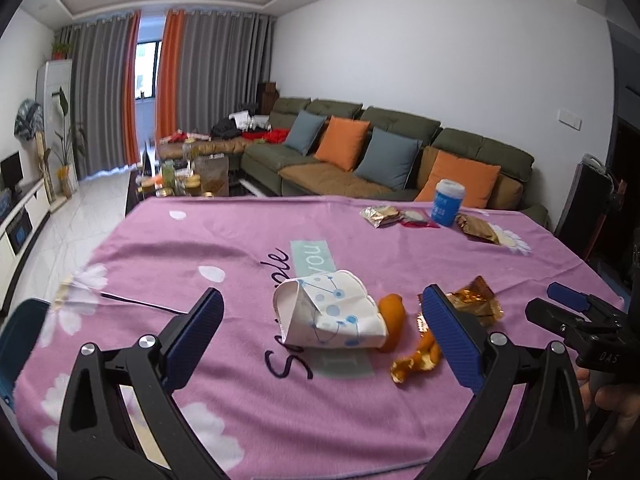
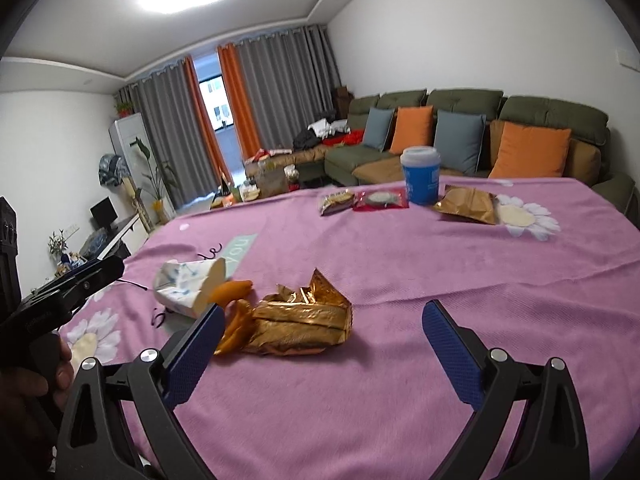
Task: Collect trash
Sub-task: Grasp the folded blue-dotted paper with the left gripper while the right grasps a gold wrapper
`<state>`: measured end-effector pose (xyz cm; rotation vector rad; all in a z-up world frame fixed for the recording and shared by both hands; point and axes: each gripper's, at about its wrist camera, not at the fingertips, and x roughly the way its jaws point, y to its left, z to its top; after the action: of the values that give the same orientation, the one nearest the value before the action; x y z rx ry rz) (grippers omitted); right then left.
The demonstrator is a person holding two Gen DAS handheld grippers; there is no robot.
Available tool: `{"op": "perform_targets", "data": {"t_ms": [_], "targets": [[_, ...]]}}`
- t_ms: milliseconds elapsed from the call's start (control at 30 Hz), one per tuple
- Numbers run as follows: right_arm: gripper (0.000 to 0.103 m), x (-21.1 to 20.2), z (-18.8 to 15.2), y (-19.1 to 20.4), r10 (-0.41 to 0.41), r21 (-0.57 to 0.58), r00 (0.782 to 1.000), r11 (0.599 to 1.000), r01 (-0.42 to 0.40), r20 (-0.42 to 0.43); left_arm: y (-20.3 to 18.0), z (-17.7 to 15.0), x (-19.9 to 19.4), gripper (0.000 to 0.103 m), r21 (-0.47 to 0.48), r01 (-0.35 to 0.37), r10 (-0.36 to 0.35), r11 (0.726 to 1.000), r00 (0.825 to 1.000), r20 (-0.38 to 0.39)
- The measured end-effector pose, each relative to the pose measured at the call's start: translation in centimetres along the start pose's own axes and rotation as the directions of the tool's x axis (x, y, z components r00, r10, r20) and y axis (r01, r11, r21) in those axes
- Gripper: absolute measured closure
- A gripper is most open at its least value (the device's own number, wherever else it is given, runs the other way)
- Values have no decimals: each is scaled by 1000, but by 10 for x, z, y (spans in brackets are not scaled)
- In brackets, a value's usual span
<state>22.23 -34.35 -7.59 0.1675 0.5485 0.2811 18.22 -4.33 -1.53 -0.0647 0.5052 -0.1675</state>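
Note:
A crushed white paper cup [image 1: 330,312] [image 2: 188,286] with blue dots lies on its side on the pink tablecloth [image 1: 240,248]. Orange peel [image 1: 394,320] [image 2: 234,290] lies beside it, and a crumpled gold wrapper [image 1: 474,300] [image 2: 304,320] next to that. My left gripper [image 1: 324,336] is open, its fingers either side of the cup and above the cloth. My right gripper [image 2: 324,344] is open too, just behind the gold wrapper, nothing between its pads. The right gripper [image 1: 576,312] shows at the right edge of the left wrist view.
At the table's far side stand a blue cup [image 1: 448,202] [image 2: 420,176], two small snack packets [image 2: 336,202] [image 2: 380,200] and a gold bag [image 2: 468,204]. Beyond are a green sofa [image 1: 360,152] with cushions and a cluttered coffee table [image 1: 180,176]. A hand [image 2: 32,380] holds the left gripper.

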Motion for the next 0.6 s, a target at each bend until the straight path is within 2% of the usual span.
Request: {"op": "perform_targets", "data": {"t_ms": [267,400,500,600], "targets": [[16,34,11,-7,9,-7,998,1000,-9,-69,0,5,52,6,-54,18,-23,998,995,-101],[20,45,14,-8,18,-4,994,1000,-18,-106,-17,0,72,7,-3,11,-11,1000,990,-141],[22,50,16,-8,23,-7,991,1000,-24,-128,-28,-2,83,16,40,6,1,999,986,-166],[32,55,17,-9,37,-10,987,999,-39,-159,-29,-4,90,18,48,-9,18,999,983,-181]]}}
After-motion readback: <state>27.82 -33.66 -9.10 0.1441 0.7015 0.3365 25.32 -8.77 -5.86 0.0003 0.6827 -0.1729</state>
